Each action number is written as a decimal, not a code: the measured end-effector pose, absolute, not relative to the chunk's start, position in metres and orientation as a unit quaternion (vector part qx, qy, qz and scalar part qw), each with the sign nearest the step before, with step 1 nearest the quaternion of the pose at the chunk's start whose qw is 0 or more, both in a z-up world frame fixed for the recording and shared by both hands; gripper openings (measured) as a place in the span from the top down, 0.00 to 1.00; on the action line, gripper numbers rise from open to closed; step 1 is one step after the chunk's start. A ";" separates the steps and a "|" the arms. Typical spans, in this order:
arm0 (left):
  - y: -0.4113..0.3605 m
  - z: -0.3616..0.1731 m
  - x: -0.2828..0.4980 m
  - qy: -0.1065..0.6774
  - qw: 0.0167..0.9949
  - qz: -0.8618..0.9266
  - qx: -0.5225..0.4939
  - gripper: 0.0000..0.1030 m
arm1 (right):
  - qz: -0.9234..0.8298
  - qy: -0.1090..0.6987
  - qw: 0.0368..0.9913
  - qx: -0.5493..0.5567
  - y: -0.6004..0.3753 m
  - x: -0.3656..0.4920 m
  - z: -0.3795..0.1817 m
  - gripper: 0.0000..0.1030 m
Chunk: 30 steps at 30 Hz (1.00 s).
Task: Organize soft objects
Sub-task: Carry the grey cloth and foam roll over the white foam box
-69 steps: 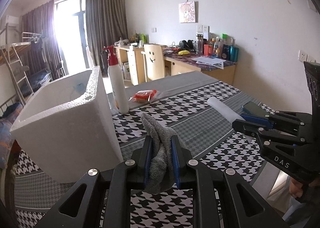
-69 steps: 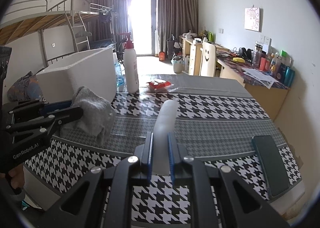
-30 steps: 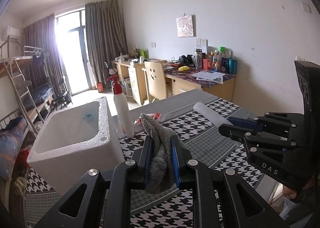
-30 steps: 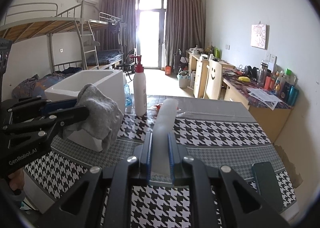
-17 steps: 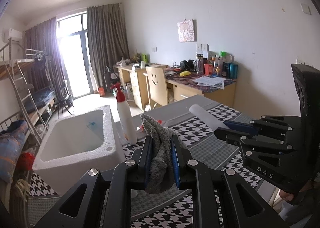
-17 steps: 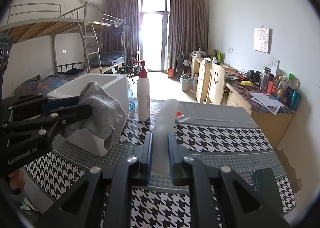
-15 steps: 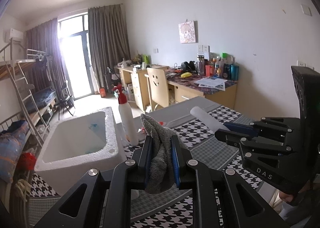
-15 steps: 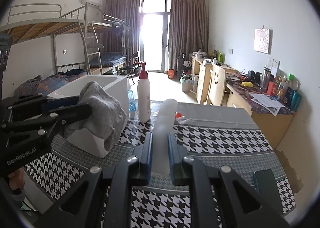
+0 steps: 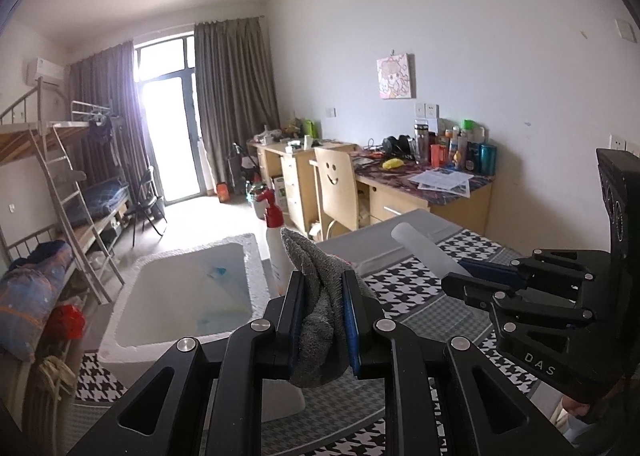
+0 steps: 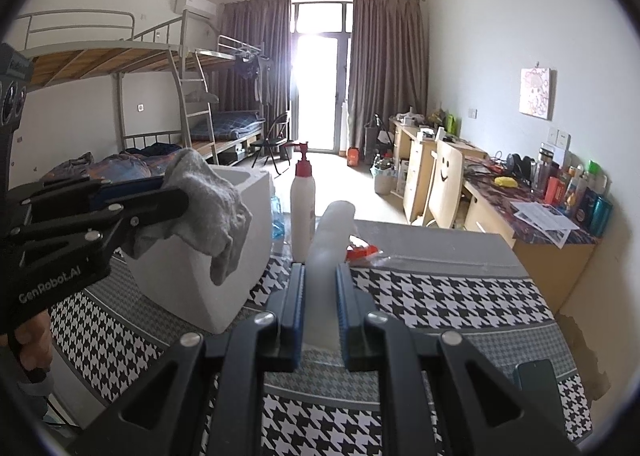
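The table (image 10: 460,296), spread with a houndstooth cloth, lies below and ahead of both pairs of fingers. The white foam box (image 9: 188,296) stands on it, open at the top, ahead and to the left of the left gripper's fingers; in the right wrist view it sits left of the right gripper's fingers, behind the cloth held there. The left gripper (image 9: 322,314) is raised above the table with its fingers clamped on a grey towel (image 9: 320,296), which bunches up past the fingertips and hangs down below them; from the right wrist view the towel (image 10: 208,207) droops in front of the box's near wall. The right gripper (image 10: 318,312) has its fingers pressed on a white roll (image 10: 326,248), which sticks out forward beyond the fingertips; in the left wrist view the roll (image 9: 420,252) points away to the left of that gripper's fingers, above the table. A white pump bottle (image 10: 303,203) with a red top stands just beyond the roll's tip, beside the box's right wall. A red packet (image 10: 360,252) lies on the table just right of the roll's tip. A dark phone (image 10: 536,380) lies at the table's near right edge, to the right of the right fingers.
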State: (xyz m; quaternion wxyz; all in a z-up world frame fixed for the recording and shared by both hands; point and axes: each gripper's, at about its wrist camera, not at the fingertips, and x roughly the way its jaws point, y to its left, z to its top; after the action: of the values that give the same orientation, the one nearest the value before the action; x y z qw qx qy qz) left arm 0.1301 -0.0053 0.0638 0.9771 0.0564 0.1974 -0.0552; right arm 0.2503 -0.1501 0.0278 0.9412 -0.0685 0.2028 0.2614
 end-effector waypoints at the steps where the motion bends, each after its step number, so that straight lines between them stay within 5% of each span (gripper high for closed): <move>1: -0.004 0.065 0.130 0.196 0.978 -0.053 0.055 0.81 | 0.263 0.203 0.941 -0.068 -0.150 0.252 0.029 0.83; 30: 0.036 0.084 0.149 0.177 0.984 0.002 0.029 0.81 | 0.315 0.178 0.929 -0.073 -0.105 0.267 0.061 0.83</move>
State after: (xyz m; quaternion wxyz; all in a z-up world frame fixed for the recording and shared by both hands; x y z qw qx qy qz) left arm 0.1494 0.0360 0.0839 0.9839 0.0289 0.1766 0.0015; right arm 0.2666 -0.1045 0.0609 0.9294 -0.0735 0.1778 0.3148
